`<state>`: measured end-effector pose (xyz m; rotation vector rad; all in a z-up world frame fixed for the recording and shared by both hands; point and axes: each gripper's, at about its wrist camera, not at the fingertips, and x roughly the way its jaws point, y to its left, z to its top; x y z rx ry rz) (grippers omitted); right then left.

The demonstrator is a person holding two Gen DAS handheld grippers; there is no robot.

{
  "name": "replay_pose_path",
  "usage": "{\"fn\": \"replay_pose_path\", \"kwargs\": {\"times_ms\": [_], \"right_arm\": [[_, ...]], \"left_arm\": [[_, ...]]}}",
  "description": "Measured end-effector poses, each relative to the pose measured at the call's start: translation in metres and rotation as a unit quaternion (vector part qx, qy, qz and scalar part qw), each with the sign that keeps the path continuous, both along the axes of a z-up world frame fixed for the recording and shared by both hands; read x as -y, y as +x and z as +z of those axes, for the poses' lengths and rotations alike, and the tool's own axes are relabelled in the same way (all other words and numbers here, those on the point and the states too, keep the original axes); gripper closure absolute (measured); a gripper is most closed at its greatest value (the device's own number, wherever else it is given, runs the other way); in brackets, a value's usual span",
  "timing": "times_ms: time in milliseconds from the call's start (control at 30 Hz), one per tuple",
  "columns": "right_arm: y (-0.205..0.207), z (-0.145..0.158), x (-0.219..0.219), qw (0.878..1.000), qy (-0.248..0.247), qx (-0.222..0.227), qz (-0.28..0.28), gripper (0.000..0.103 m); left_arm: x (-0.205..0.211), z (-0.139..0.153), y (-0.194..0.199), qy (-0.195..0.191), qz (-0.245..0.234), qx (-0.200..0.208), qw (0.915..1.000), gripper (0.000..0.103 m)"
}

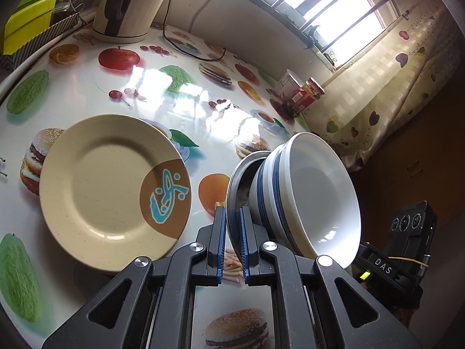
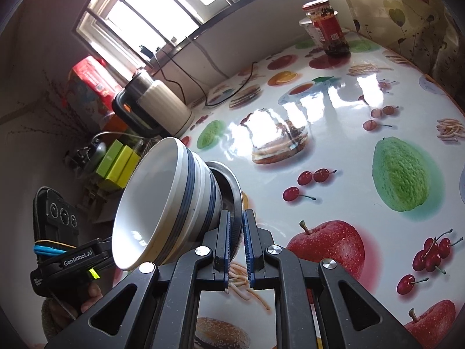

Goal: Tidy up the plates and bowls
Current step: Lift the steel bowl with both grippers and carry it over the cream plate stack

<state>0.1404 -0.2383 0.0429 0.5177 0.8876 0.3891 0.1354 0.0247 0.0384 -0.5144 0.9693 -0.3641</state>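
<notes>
Left wrist view: the left gripper (image 1: 232, 218) has its jaws narrowed onto the rim of a metal bowl (image 1: 237, 174), tipped on edge above the fruit-print table (image 1: 174, 107). The right gripper (image 2: 237, 224) pinches what seems to be the same rim. White blue-striped bowls (image 1: 314, 192) nest in it. A beige plate (image 1: 110, 192) lies just beside, a kettle (image 1: 128, 5) well beyond
</notes>
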Motion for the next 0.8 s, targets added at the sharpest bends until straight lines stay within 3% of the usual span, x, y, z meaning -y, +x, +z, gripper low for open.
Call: {"fn": "replay_pose_path", "kwargs": {"times_ms": [800], "right_arm": [[0.026,-0.001,-0.051,0.999,-0.010,-0.006,0.045,0.092]], "left_arm": [[-0.047,-0.003,0.005,0.004,0.042,-0.005,0.9991,0.095]]}}
